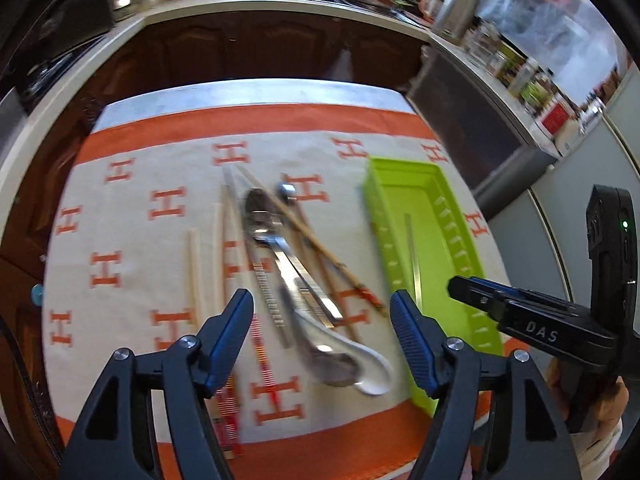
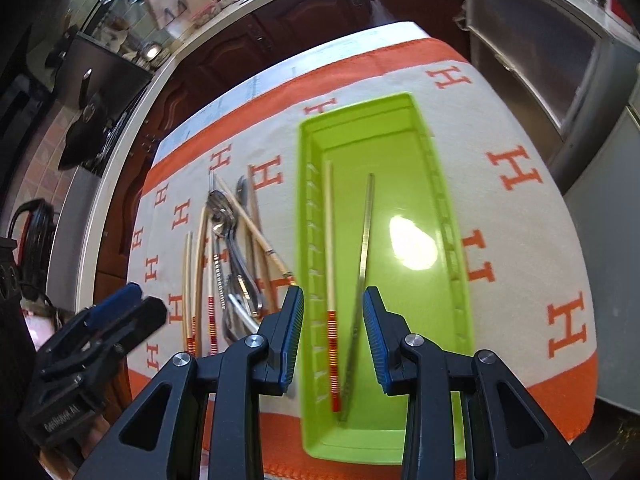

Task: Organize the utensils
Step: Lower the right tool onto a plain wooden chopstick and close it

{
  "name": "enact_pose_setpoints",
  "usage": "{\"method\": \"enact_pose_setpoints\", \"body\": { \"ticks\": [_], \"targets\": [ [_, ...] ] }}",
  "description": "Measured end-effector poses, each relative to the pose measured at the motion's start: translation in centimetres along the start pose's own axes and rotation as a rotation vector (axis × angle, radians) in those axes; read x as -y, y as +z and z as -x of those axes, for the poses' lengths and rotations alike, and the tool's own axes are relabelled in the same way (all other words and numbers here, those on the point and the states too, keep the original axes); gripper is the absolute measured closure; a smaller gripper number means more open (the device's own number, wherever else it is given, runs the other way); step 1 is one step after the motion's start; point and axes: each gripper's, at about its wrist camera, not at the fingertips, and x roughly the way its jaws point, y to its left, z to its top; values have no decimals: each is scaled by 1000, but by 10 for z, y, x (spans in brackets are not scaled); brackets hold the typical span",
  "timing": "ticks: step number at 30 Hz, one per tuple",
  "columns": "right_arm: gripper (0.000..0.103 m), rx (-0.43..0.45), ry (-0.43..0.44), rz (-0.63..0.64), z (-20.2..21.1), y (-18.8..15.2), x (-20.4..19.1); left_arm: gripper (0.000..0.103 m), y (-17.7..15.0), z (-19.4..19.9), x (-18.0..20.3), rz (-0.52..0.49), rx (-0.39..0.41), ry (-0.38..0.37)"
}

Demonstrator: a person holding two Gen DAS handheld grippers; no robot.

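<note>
- The left tongs (image 1: 322,314) stand wide apart, nothing between the blue pads; they hang over the loose pile of utensils and touch none.
- The right tongs (image 2: 333,312) stand partly open above the near end of the green tray (image 2: 448,184); a red-banded chopstick (image 2: 330,264) and a metal chopstick (image 2: 365,248) lie in the tray below the gap, and the pads press on neither.
- Below the left tongs lie a metal spoon (image 1: 260,210), a white ceramic spoon (image 1: 360,364) and a ribbed metal chopstick (image 1: 268,280), overlapping; pale wooden chopsticks (image 1: 218,256) lie just to their left, brown ones (image 1: 320,248) to their right.
- The tray sits right of that pile, long side running away from the tongs, a bright glare on its floor.
- Everything rests on a cream cloth (image 1: 132,232) with orange H marks and an orange border, spread over the counter.
- Beyond the tongs run dark wooden cabinets (image 1: 240,44) under a pale worktop crowded with jars and bottles; both views are slightly blurred.
</note>
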Motion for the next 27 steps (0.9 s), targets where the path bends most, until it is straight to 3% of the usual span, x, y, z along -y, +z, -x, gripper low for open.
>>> {"method": "enact_pose_setpoints", "body": {
  "ticks": [5, 11, 16, 23, 27],
  "targets": [
    [71, -18, 1, 95, -7, 9, -42, 28, 3, 8, -59, 85, -49, 79],
    [71, -53, -6, 178, -32, 29, -83, 22, -6, 2, -109, 182, -48, 92],
    [71, -109, 0, 201, -69, 54, -101, 22, -16, -25, -123, 214, -103, 128],
    [71, -195, -40, 213, -125, 74, -108, 24, -24, -59, -131, 224, -167, 120],
    [78, -224, -66, 232, -144, 78, -109, 26, -25, -71, -133, 230, -185, 108]
  ]
}}
